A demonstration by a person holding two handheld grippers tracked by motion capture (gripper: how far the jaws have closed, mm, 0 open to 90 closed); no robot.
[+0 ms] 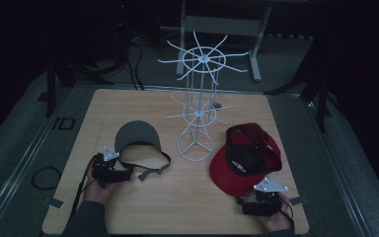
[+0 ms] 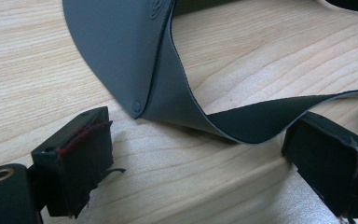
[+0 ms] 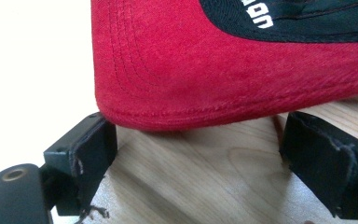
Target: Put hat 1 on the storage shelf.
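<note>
High view: both hats lie on the table (image 1: 177, 197) in front of the rack (image 1: 197, 98), the visor (image 1: 137, 136) to its left, the red cap (image 1: 246, 155) upside down to its right. The left gripper (image 2: 205, 154) stands wide open astride the visor's band (image 2: 261, 119), not touching it; the right gripper (image 3: 196, 158) gapes equally wide at the cap's brim (image 3: 223, 74).

Both look light. The band seems thin and floppy, likely to sag; the visor's peak looks stiffer, a better hold. The cap's stitched brim should pinch firmly. White lettering on the cap's inner tape is cropped and unreadable.
</note>
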